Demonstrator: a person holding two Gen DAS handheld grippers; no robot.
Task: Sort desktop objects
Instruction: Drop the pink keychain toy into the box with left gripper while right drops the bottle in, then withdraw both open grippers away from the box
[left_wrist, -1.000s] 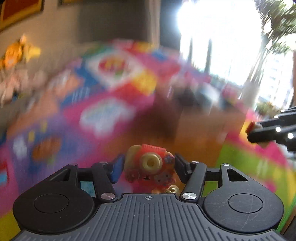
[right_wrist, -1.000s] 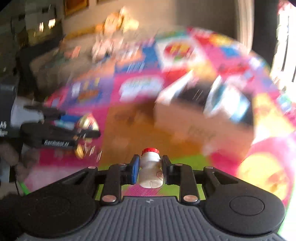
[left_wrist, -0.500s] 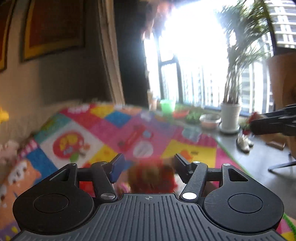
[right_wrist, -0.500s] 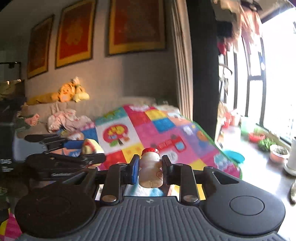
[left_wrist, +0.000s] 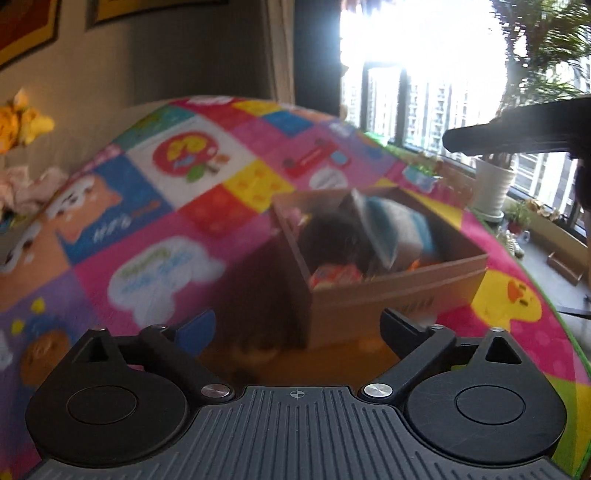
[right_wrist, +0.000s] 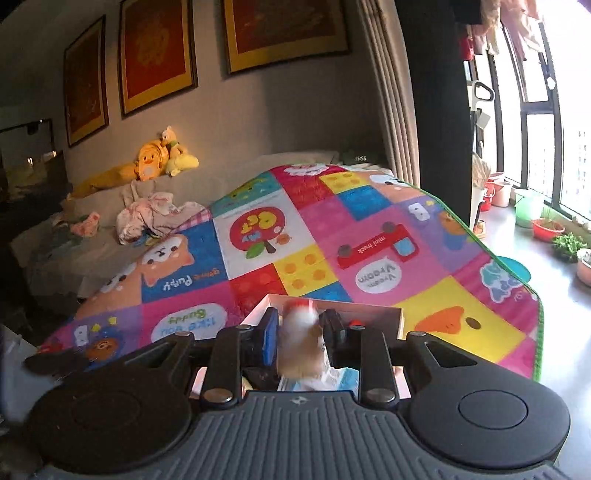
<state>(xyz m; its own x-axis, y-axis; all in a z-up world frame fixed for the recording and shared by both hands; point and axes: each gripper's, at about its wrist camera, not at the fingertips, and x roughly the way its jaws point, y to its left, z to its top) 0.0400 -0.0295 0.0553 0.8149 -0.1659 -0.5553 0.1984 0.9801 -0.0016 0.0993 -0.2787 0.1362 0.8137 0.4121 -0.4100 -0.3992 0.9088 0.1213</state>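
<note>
A cardboard box (left_wrist: 391, 295) stands on the colourful play mat (left_wrist: 155, 229), holding a dark object, a blue-striped item and an orange toy (left_wrist: 334, 275). My left gripper (left_wrist: 297, 328) is open and empty, just short of the box. My right gripper (right_wrist: 300, 332) is above the box's white rim (right_wrist: 332, 306). A small white bottle with a red cap (right_wrist: 300, 339) sits blurred between its fingers, which stand slightly apart from it. The right gripper also shows as a dark bar in the left wrist view (left_wrist: 517, 133).
A grey sofa (right_wrist: 92, 236) with plush toys (right_wrist: 155, 162) and clothes lies behind the mat. Potted plants (left_wrist: 495, 181) and bowls line the window sill at the right. The mat's green edge (right_wrist: 480, 243) borders grey floor.
The left gripper has opened and the orange toy it held is gone from it; the box has come into view. The bottle in the right gripper now blurs and its fingers have parted slightly.
</note>
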